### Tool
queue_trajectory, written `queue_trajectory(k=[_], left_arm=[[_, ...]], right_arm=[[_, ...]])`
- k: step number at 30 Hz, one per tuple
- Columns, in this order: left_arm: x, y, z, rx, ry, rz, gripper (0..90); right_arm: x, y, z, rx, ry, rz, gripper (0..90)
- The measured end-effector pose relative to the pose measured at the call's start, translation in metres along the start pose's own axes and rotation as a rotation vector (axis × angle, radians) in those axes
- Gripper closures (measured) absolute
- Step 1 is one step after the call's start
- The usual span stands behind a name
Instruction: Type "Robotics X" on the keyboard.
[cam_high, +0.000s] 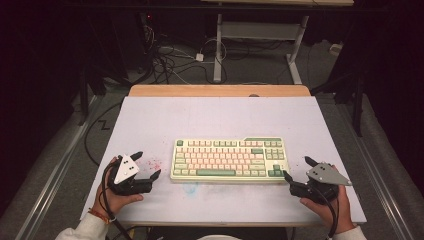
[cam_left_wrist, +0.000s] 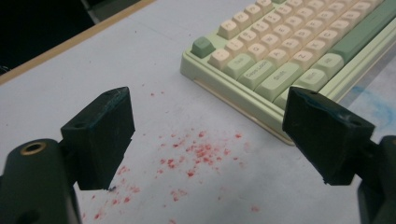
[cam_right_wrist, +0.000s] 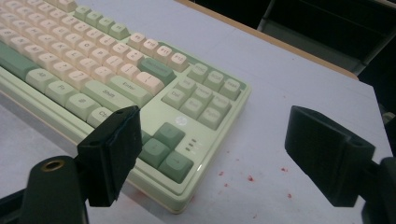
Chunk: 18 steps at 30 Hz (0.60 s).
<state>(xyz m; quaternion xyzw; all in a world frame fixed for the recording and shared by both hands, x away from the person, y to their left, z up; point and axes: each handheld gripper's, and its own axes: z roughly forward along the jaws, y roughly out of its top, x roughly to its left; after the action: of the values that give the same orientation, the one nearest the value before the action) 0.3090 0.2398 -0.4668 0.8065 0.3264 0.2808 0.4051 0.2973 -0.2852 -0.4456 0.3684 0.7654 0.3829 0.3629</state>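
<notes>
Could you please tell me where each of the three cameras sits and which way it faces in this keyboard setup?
High view: above the person's side, looking forward and down on the table; both hands, left gripper and right gripper show.
Left gripper view: rides the left gripper, open, facing the keyboard and red specks.
Right gripper view: rides the right gripper, open, facing the keyboard's arrow-key corner.
All three share the keyboard.

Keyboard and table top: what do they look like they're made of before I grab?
Keyboard: looks like hard plastic, pale green case with cream and green keycaps, smooth with a slight sheen along its edge. Table top: a matte pale sheet, likely laminate or paper, over a wooden board whose bare edge shows at the far side, speckled with red flecks.
</notes>
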Motion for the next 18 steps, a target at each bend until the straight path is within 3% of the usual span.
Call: queue_trajectory(k=[4,6,9,18], left_arm=[[-0.001,-0.001,0.002,0.017,-0.012,-0.005,16.6],[-0.002,0.000,0.002,0.017,-0.017,0.005,16.7],[-0.004,-0.001,0.002,0.024,-0.024,0.009,16.7],[-0.005,0.000,0.005,0.044,-0.019,0.012,18.2]], right_arm=[[-0.001,0.000,0.000,0.003,0.002,-0.008,24.3],[-0.002,-0.001,-0.004,-0.016,0.056,-0.003,30.1],[-0.003,0.001,-0.005,-0.027,0.080,-0.005,36.4],[0.000,0.021,0.006,0.004,0.166,-0.068,77.1]])
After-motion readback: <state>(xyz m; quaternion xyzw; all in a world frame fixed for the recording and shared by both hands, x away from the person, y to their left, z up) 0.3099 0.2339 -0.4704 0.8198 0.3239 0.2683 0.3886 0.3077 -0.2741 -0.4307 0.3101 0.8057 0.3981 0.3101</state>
